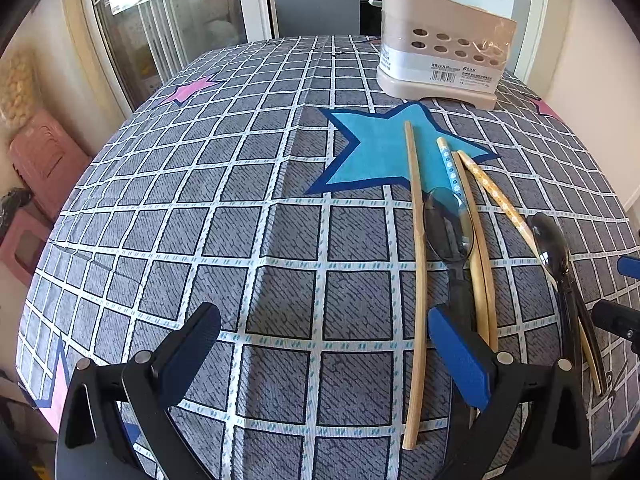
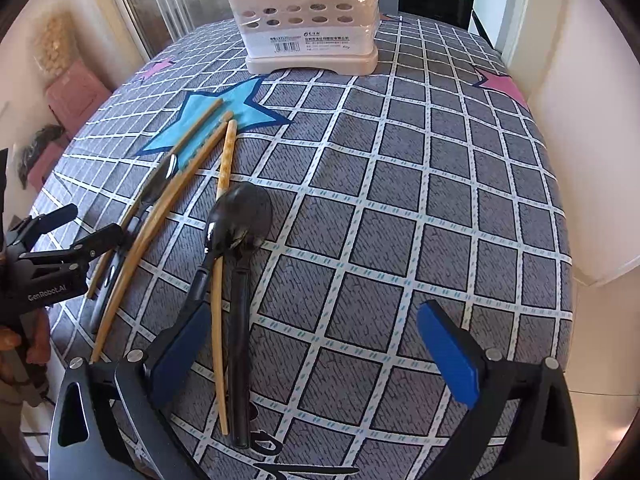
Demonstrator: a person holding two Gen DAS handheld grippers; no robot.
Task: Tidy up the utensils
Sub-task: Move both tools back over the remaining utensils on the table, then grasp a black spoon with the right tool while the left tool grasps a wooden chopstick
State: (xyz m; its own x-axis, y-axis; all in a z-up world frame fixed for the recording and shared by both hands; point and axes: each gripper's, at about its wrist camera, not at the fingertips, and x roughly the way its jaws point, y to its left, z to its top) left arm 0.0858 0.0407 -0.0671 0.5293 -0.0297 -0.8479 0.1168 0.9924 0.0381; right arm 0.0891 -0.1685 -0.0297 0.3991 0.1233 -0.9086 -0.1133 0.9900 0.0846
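A beige utensil holder (image 1: 444, 60) (image 2: 308, 20) with round holes stands at the far side of the table. In front of it lie several chopsticks: a plain one (image 1: 416, 280), a blue patterned one (image 1: 450, 168) and a yellow patterned one (image 1: 496, 196) (image 2: 226, 156). A dark spoon (image 1: 448, 228) (image 2: 160, 184) rests among them. Two black spoons (image 2: 244, 216) (image 1: 550, 240) overlap further right. My left gripper (image 1: 326, 352) (image 2: 86, 226) is open, its right finger over the spoon handle. My right gripper (image 2: 318, 354) (image 1: 624, 292) is open, with a black spoon handle and the yellow chopstick just inside its left finger.
A grey checked tablecloth (image 2: 400, 200) with blue and pink stars covers the table. Pink stools (image 1: 44, 160) stand on the floor to the left. A white wall (image 2: 580, 160) runs close along the table's right edge. Glass doors and a kitchen lie behind.
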